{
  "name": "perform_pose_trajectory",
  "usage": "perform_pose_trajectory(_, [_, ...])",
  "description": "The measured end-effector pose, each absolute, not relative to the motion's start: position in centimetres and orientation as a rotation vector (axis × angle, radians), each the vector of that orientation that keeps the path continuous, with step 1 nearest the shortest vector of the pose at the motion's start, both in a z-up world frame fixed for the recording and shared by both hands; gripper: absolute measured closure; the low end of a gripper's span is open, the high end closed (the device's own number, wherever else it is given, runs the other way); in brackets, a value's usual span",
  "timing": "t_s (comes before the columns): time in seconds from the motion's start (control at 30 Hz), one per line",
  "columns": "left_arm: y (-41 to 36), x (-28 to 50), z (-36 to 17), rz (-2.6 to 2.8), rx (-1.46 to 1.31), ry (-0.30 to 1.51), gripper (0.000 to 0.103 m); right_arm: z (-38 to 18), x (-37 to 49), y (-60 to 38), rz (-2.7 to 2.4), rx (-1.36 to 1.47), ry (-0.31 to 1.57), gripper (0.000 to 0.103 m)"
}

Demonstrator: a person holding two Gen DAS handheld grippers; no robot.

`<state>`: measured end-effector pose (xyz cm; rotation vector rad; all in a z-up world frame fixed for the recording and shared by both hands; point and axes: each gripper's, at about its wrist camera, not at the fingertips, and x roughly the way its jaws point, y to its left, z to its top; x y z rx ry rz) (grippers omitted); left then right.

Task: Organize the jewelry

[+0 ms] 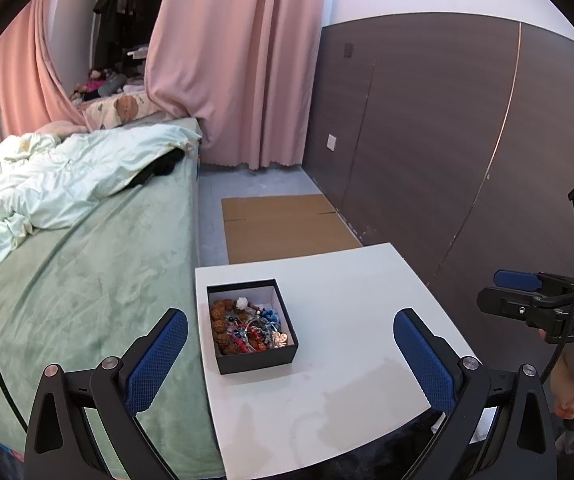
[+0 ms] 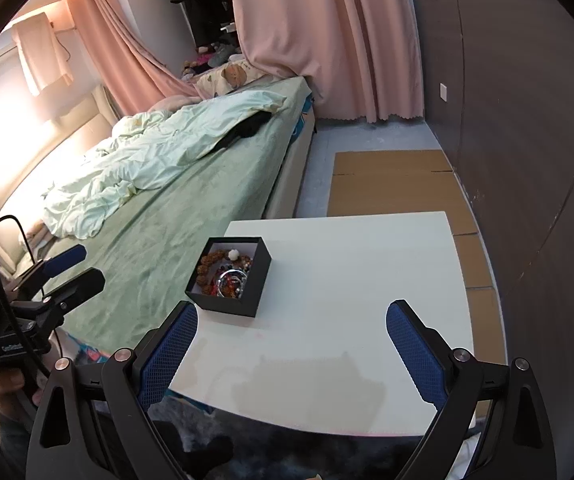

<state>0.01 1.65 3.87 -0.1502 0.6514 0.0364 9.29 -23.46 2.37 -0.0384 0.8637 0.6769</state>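
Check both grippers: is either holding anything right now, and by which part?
Nothing held. Left gripper and right gripper are both open with bare fingers, above the white table. The jewelry stays in the black box.

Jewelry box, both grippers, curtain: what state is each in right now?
Black jewelry box: lid off, holding mixed beaded bracelets, upright on the white table.
Left gripper: open, empty.
Right gripper: open, empty.
Pink curtain: drawn aside, draped over the bed's corner.
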Motion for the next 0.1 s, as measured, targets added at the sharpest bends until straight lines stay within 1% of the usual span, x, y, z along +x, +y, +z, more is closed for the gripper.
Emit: perform_pose_trajectory(0.1, [1.82, 0.31, 3.53, 0.041, -0.145, 0.655, 0.000, 1.87, 9.56, -23.04, 0.678, -0.038, 0.866, 0.007])
